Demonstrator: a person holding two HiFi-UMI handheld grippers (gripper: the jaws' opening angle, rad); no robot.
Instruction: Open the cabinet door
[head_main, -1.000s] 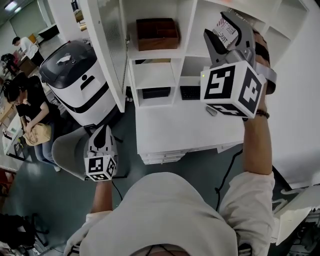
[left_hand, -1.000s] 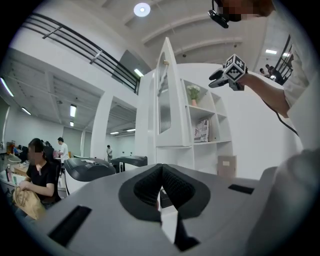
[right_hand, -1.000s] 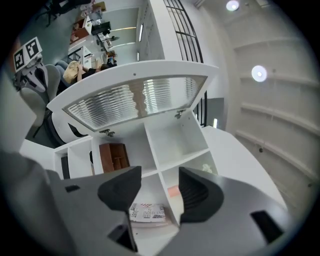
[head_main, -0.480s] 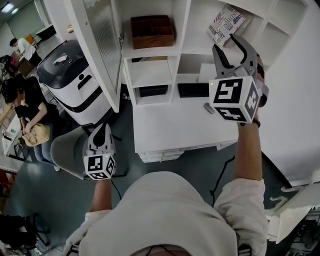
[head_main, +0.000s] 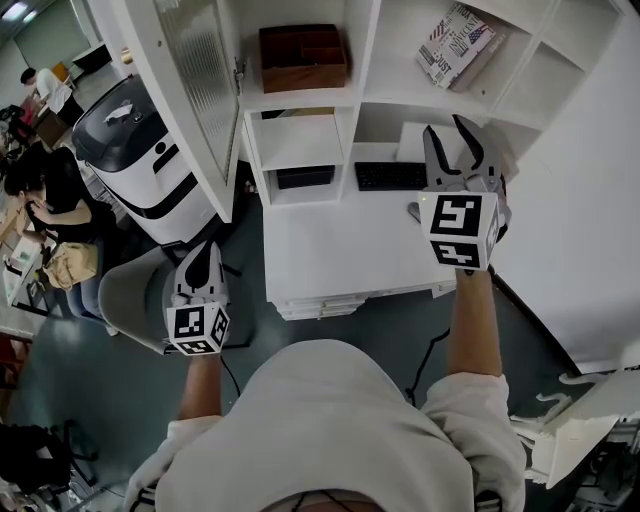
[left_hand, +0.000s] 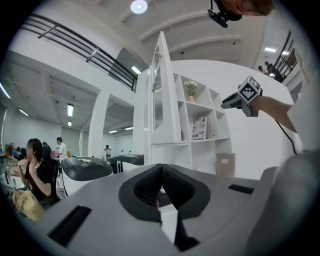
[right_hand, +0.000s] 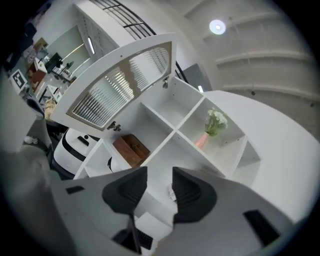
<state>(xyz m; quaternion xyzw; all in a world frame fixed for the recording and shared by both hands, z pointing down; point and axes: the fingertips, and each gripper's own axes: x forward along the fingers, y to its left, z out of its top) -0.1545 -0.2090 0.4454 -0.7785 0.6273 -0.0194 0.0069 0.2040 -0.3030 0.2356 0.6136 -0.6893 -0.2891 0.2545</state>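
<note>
Since the earlier frames, the right gripper (head_main: 447, 135) has come down from the level of the book (head_main: 458, 45) to a position in front of the keyboard (head_main: 390, 176). Its jaws have just been closing. The left gripper (head_main: 203, 256) has kept its position.

Left gripper: jaws closed together, pads meeting, nothing held (left_hand: 161, 176). It is beside a grey chair (head_main: 130, 295), with a white and black machine (head_main: 135, 150) ahead and to its left.

Cabinet door (head_main: 195, 90): already swung open, glass-panelled, hinged on the left edge of the white shelf unit (head_main: 362, 60). It stands ahead of and above the left gripper, apart from it; the left gripper view shows it edge-on (left_hand: 159, 90). It lies well to the left of the right gripper (right_hand: 120, 85).

A wooden box (head_main: 303, 58) sits in the compartment just beside the door.

Right gripper: jaws partly apart, nothing between the pads (right_hand: 155, 187), touching nothing.
</note>
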